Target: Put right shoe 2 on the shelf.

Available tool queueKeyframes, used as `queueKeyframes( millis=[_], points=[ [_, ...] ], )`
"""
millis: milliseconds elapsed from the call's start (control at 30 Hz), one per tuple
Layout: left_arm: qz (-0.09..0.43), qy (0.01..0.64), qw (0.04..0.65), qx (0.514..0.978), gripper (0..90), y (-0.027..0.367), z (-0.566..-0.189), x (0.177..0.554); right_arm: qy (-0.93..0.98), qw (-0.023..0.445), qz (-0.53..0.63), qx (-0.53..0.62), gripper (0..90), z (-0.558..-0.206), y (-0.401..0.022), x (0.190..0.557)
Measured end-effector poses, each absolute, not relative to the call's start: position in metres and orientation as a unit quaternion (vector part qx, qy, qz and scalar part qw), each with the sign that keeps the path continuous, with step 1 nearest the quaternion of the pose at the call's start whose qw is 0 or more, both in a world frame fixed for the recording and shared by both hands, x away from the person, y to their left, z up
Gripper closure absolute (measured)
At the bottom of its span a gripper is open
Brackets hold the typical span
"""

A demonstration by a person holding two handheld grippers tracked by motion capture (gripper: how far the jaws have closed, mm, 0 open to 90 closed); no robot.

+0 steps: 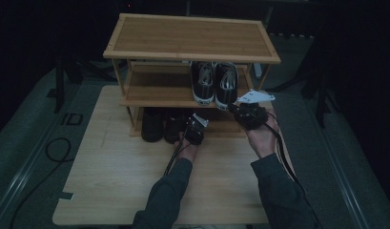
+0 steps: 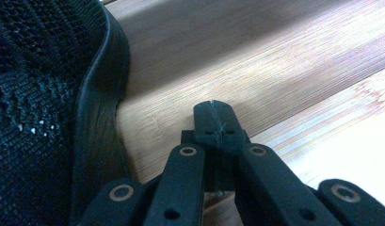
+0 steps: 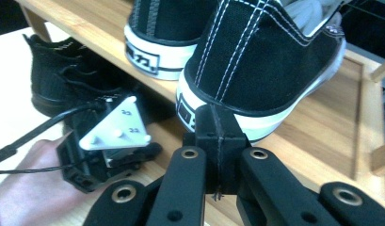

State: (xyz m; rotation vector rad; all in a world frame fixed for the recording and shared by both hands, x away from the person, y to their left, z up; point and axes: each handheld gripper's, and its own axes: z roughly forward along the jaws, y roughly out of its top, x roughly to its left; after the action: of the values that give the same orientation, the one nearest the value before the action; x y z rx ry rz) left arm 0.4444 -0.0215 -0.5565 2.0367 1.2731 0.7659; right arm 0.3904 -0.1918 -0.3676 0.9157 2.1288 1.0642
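Nearest, two grey-sleeved forearms over the pale wooden counter (image 1: 116, 186). Left gripper (image 1: 196, 129) low at the bottom shelf of the three-tier bamboo shoe rack (image 1: 192, 36), fingers (image 2: 205, 123) pressed together on nothing, just beside the pair of black knit shoes (image 1: 161, 125) standing there. Right gripper (image 1: 244, 110) at the middle shelf's front edge, fingers (image 3: 228, 129) likewise pressed together, tips right at the white-soled heel of the nearer black canvas sneaker (image 3: 265, 61). Beyond, its mate (image 3: 169, 23) alongside.
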Motion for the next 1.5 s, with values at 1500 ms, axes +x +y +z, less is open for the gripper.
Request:
queueKeyframes(
  millis=[1500],
  points=[
    [0.295,0.481,0.307,0.767,90.0,-0.022,-0.557,0.443,0.81,0.277,0.385,0.345,73.3,-0.363,-0.2,0.396]
  ],
)
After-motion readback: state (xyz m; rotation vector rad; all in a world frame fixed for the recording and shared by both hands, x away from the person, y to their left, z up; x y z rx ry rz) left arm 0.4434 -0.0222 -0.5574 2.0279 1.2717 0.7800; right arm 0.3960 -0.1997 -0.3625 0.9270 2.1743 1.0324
